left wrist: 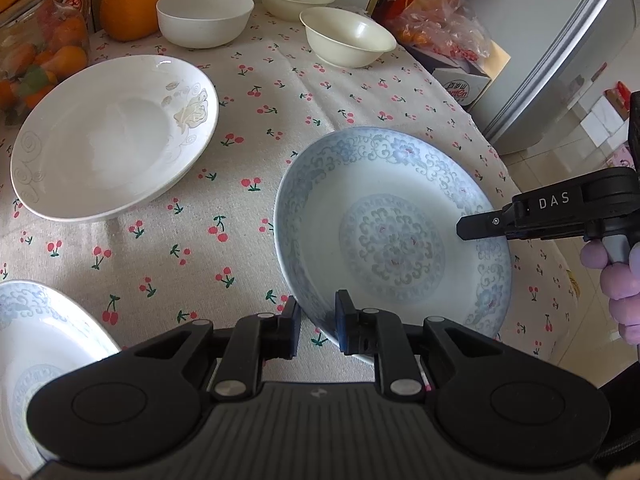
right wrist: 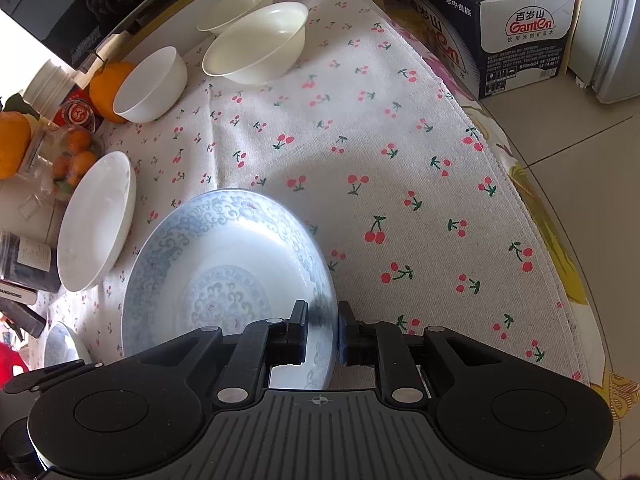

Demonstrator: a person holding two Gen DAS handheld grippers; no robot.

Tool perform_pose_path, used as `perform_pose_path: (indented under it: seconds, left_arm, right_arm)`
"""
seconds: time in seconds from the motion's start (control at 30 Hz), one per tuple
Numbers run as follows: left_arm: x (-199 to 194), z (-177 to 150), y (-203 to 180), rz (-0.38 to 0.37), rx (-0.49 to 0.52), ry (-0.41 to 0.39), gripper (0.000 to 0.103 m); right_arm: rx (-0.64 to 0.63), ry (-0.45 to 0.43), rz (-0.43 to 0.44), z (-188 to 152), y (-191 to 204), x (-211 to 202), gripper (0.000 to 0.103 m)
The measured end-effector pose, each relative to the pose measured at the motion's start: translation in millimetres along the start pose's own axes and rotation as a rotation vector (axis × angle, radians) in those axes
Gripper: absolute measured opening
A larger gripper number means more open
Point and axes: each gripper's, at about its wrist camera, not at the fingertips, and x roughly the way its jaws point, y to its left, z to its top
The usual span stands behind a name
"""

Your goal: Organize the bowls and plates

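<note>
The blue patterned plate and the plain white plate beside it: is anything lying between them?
Nothing but bare cherry-print tablecloth lies between the blue patterned plate and the white plate. The left wrist view shows it best.

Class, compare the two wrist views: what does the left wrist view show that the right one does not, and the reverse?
Only the left wrist view shows the left gripper straddling the blue plate's near rim, and the fridge.

Only the right wrist view shows the right gripper straddling that plate's rim, and the printed water box face.

Both show the white plate, three bowls and cherry tablecloth.
</note>
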Motion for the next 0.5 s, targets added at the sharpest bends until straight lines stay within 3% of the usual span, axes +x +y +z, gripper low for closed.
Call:
perform_pose_path:
  seconds: [0.13, 0.3, 0.37, 0.43, 0.5]
  left_arm:
    - [1, 3, 1, -0.016, 0.029, 0.016, 0.018]
    - [-5, 3, -6, 0.011, 0.172, 0.01, 0.024]
    - [-12, 2, -10, 0.045, 0.245, -0.015, 0.03]
    - [-19, 2, -7, 0.053, 0.284, -0.03, 0.041]
    - [-26, 2, -1, 0.046, 0.303, -0.039, 0.058]
  right_arm:
    - [-0.01, 0.001, -0.007, 0, 1, 0, 0.018]
    - [-0.052, -0.015, -0.035, 0, 10, -5, 0.022]
    - [-0.078, -0.049, -0.034, 0, 15, -12, 0.03]
    - [-0.09, -0.079, -0.015, -1, 19, -20, 0.055]
    - [-0.099, -0.1, 0.012, -4, 25, -28, 0.066]
